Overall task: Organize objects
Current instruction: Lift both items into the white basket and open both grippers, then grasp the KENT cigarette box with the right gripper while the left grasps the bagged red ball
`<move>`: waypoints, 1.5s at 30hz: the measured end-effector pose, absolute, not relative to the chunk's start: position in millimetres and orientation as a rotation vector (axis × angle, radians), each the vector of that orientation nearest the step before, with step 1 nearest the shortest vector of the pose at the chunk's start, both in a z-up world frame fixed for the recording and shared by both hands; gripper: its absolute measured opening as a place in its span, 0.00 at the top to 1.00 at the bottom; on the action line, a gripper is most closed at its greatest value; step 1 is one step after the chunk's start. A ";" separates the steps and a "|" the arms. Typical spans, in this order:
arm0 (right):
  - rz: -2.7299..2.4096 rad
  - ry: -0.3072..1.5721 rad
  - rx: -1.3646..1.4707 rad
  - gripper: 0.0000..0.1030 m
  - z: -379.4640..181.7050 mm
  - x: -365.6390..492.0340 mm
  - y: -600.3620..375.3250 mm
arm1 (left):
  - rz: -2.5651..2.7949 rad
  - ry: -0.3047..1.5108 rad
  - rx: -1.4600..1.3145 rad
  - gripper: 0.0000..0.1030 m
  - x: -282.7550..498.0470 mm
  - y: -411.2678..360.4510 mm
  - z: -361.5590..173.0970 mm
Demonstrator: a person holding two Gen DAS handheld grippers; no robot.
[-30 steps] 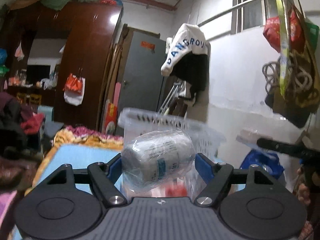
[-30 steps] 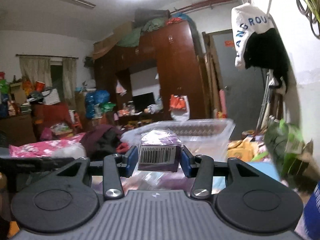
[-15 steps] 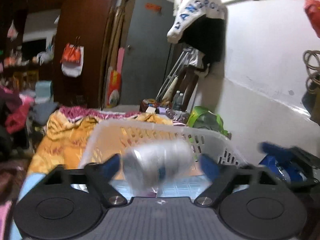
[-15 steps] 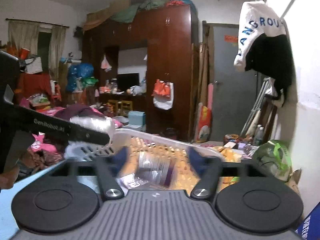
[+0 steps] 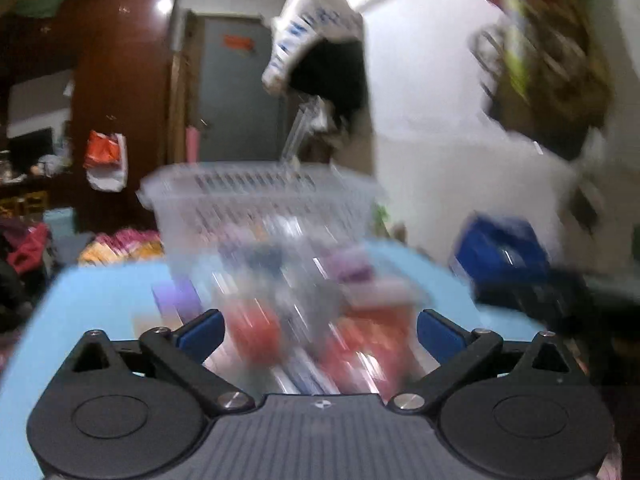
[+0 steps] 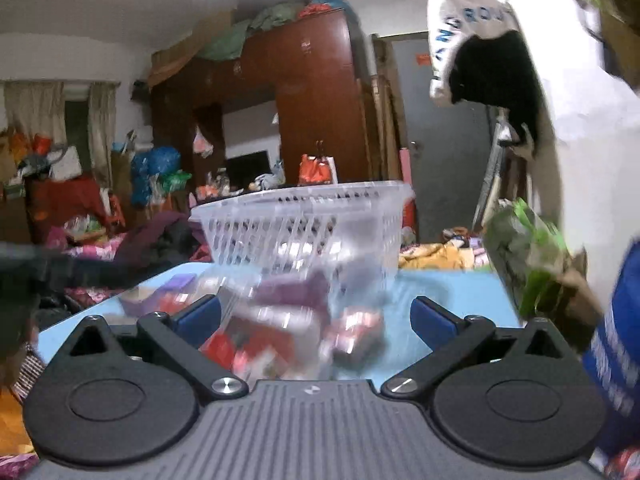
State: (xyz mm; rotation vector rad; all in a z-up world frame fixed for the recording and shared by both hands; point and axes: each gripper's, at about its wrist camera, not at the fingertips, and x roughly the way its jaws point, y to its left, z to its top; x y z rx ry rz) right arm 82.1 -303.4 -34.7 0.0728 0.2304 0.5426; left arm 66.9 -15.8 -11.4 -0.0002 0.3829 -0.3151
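Observation:
A clear plastic basket [image 5: 260, 204] stands on the light blue table [image 5: 100, 300]; it also shows in the right wrist view [image 6: 304, 220]. A blurred pile of wrapped packets, red [image 5: 360, 344] and purple [image 5: 352, 268], lies on the table in front of it, seen also in the right wrist view [image 6: 280, 320]. My left gripper [image 5: 318, 332] is open and empty, just behind the pile. My right gripper [image 6: 316, 320] is open and empty, also just behind the pile. What lies inside the basket is too blurred to tell.
A blue bag [image 5: 500, 252] and the other gripper's dark arm [image 5: 560, 292] are at the right in the left wrist view. A green bag [image 6: 528, 256] leans on the white wall [image 6: 576, 140] at the table's right. A wardrobe [image 6: 312, 120] and a cluttered bed [image 6: 80, 240] lie beyond.
Both grippers have opened and let go: the left dropped its clear-wrapped white roll, the right its barcoded purple packet. Both have pulled back and down from over the basket to the pile.

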 end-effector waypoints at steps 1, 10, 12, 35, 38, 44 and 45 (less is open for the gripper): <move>0.533 0.226 0.092 0.00 -40.6 74.3 -305.8 | -0.308 0.386 -0.013 0.01 57.1 -17.6 -20.3; 0.563 0.258 0.097 0.00 -47.8 83.4 -306.1 | -0.313 0.444 0.009 0.48 58.5 -40.4 -50.6; 0.572 0.284 0.056 0.00 -53.8 85.8 -296.9 | -0.320 0.460 0.004 0.53 60.4 -37.0 -56.5; 0.578 0.317 -0.173 0.32 -65.6 86.7 -254.1 | -0.297 0.417 -0.065 0.54 43.6 3.8 -63.5; 0.565 0.308 -0.137 0.33 -66.4 81.4 -263.5 | -0.301 0.410 -0.066 0.54 42.3 5.3 -63.2; 0.533 0.301 -0.035 0.32 -61.9 75.3 -286.1 | -0.304 0.380 -0.075 0.54 39.3 9.1 -60.5; 0.531 0.301 -0.028 0.33 -61.6 75.7 -287.5 | -0.299 0.380 -0.071 0.54 39.4 8.9 -60.6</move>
